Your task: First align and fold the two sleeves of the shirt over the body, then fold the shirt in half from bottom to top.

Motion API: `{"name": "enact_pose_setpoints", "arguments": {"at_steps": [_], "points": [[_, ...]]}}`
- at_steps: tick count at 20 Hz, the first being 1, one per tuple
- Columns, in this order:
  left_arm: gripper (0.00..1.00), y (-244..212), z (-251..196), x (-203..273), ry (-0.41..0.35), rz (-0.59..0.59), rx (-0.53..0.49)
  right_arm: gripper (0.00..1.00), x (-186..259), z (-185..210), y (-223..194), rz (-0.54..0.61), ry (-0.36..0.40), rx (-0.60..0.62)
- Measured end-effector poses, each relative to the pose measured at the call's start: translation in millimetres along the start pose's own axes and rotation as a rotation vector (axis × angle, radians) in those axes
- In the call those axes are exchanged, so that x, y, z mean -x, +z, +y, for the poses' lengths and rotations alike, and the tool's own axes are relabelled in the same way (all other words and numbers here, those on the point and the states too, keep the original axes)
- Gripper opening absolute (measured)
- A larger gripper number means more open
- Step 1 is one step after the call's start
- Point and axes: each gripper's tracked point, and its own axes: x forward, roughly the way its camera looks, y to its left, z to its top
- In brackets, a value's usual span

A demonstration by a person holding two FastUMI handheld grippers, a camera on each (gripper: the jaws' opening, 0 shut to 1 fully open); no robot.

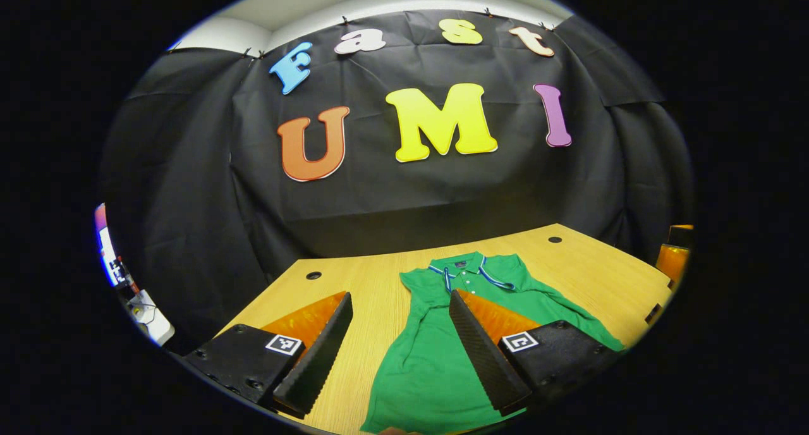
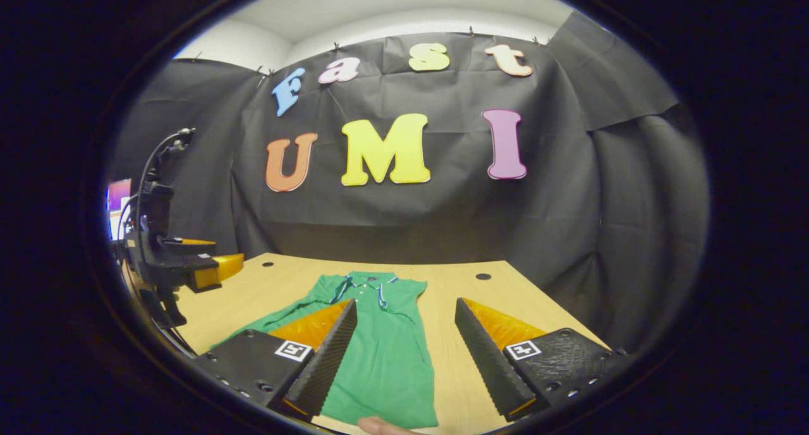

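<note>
- the shirt (image 1: 436, 334) lies flat on the table (image 1: 373, 283), collar (image 1: 464, 265) toward the booth wall, hem toward the person.
- in the left gripper view the left gripper (image 1: 398, 346) hovers above the near part of the shirt with its fingers spread wide and nothing between them.
- in the right gripper view the right gripper (image 2: 404, 353) also hangs above the shirt (image 2: 373, 353), fingers wide apart, gripping nothing; the other gripper (image 2: 189, 264) shows far off at the left edge of that view.
- one sleeve already looks tucked over the body on one side, since that edge runs straight; the other side still spreads out on the table, as i read it.
- the cloth looks light, soft and limp: it will sag and crease when lifted and may slide on the smooth wood.
- best hold is likely a pinch at the outer sleeve edge near the shoulder seam, and later at the two hem corners, taking only the layers meant to move.
</note>
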Motion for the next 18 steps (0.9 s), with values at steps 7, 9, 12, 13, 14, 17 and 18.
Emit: {"name": "enact_pose_setpoints", "arguments": {"at_steps": [7, 9, 12, 13, 14, 17, 18], "points": [[0.98, -47.7, 21.5, 64.0, -0.018, -0.010, 0.006, 0.95, 28.0, -10.3, -25.0, 0.026, -0.051, 0.107], [0.98, -56.5, 37.4, 66.5, 0.011, -0.038, 0.027, 0.95, 32.4, -8.3, -29.6, 0.024, -0.044, 0.118], [0.98, -84.1, 46.2, 65.9, 0.013, 0.006, 0.094, 0.95, 32.8, -10.2, -46.2, 0.037, -0.044, 0.136], [0.98, -99.6, 45.6, 60.7, 0.010, 0.035, 0.110, 0.95, 31.5, -12.6, -53.2, 0.045, -0.052, 0.143], [0.98, -112.4, 46.7, 54.8, 0.013, 0.063, 0.119, 0.95, 28.6, -14.1, -61.7, 0.060, -0.061, 0.152], [0.98, -154.7, 41.7, 47.2, 0.010, 0.151, 0.132, 0.97, 19.0, -19.6, -93.4, 0.121, -0.089, 0.165], [0.99, -168.4, 41.1, 46.2, 0.008, 0.180, 0.137, 0.97, 15.4, -20.2, -106.0, 0.146, -0.093, 0.160]]}}
